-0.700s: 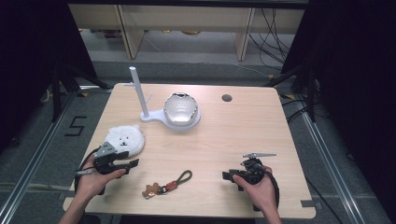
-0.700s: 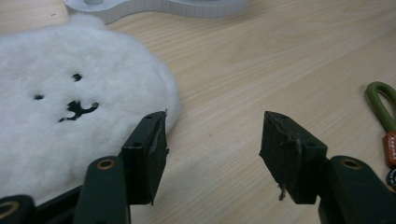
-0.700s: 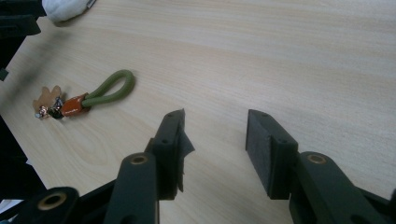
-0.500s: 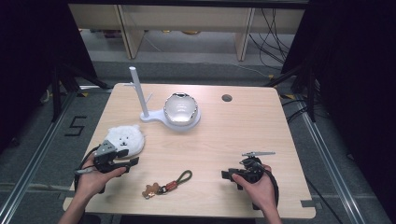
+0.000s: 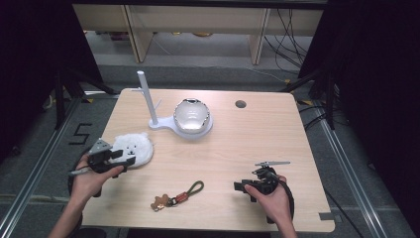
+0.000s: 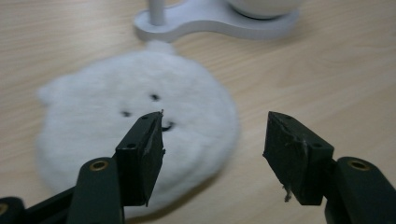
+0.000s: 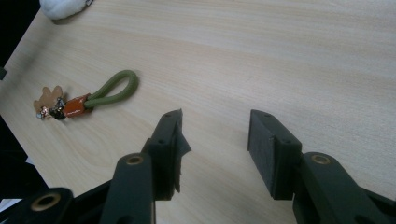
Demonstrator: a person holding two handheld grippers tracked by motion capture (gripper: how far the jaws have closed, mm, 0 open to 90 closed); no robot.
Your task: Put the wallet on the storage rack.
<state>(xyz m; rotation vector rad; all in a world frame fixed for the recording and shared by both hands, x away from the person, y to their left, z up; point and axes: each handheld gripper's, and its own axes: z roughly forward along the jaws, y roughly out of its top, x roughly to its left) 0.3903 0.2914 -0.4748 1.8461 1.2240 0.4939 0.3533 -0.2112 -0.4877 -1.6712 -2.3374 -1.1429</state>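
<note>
While both grippers' fingers stand released, the keychain lies slantwise, green loop toward the table's far-right.

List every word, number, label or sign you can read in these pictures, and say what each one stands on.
"5": marked in black on the grey floor left of the wooden table.
No readable text on the white fluffy face pouch, the white stand, the domed silver object or the keychain with its green loop; its small metal parts are too small to check for marks.
None on the left gripper or right gripper.
</note>
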